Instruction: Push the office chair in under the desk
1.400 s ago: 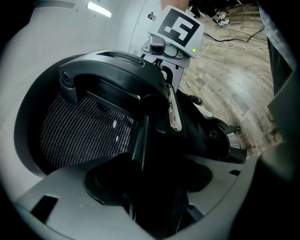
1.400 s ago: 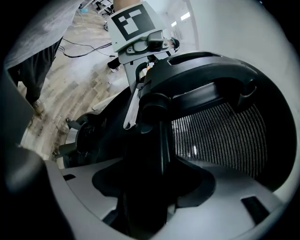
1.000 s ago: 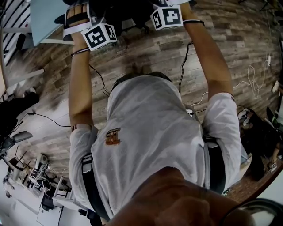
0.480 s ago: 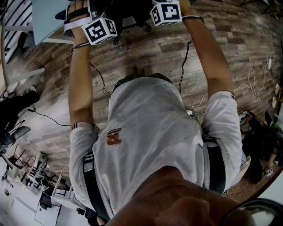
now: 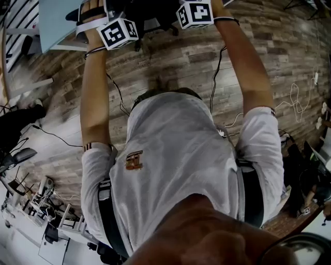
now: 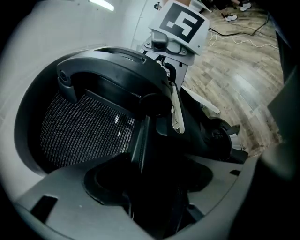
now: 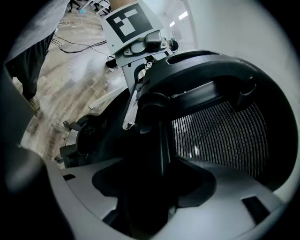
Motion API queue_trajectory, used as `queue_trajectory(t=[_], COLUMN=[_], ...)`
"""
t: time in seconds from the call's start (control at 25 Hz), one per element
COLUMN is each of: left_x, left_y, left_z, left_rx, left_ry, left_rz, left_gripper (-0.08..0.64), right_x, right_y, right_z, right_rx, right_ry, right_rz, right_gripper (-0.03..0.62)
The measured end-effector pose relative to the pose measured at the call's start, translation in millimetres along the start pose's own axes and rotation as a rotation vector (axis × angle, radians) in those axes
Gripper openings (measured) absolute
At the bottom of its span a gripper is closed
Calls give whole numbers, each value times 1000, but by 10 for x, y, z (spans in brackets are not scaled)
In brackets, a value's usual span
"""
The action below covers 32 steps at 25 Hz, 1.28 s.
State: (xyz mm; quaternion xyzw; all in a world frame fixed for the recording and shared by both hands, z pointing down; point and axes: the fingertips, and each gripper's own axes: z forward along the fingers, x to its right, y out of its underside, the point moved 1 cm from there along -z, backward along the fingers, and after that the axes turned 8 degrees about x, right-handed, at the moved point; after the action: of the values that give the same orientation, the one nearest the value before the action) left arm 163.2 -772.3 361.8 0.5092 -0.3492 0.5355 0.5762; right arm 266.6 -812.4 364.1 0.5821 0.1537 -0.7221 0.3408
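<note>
The black office chair shows at the top edge of the head view, next to the pale desk top at the upper left. Both arms stretch forward to it. My left gripper is shut on the dark frame of the chair's back, with the mesh to its left. My right gripper is shut on the same frame from the other side, the mesh to its right. Each gripper's marker cube shows in the other's view, and both cubes show in the head view. The fingertips are hidden in shadow.
Wood-plank floor lies under the chair, with black and white cables trailing across it. A white bar lies at the left. Clutter and stands fill the lower left, and dark bags sit at the right.
Both marker cubes and hands have slid farther up the head view, away from the body and toward the desk, with the chair going along.
</note>
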Motion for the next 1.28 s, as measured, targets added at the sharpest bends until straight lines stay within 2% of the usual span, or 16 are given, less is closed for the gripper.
queue_trajectory(t=[0.24, 0.64, 0.76, 0.88, 0.96, 1.0, 1.12, 1.28], left_x=[7, -2, -42, -66, -83, -98, -180, -297], left_y=[-21, -164, -254, -332, -400, -439, -578, -862], left_z=[-18, -338, -534, -768, -936, -1020, -1269, -1599], left_rx=[8, 26, 33, 52, 76, 95, 189, 380], left_ry=[-3, 3, 0, -7, -7, -5, -8, -3], left_rz=[7, 25, 9, -23, -87, -149, -422, -778], left_gripper=[321, 325, 327, 325, 325, 325, 325, 324], right_x=[-10, -15, 40, 133, 196, 228, 336, 443], right_y=[-6, -171, -239, -346, -449, -509, -733, -1093], right_z=[-30, -319, -523, -779, -969, -1064, -1328, -1623], right_rx=[1, -46, -46, -35, -8, 13, 112, 294], right_ry=[-2, -41, -22, 10, 35, 49, 107, 143], right_rz=[-4, -23, 1, 64, 152, 212, 437, 770], right_gripper=[262, 264, 264, 262, 262, 262, 262, 254])
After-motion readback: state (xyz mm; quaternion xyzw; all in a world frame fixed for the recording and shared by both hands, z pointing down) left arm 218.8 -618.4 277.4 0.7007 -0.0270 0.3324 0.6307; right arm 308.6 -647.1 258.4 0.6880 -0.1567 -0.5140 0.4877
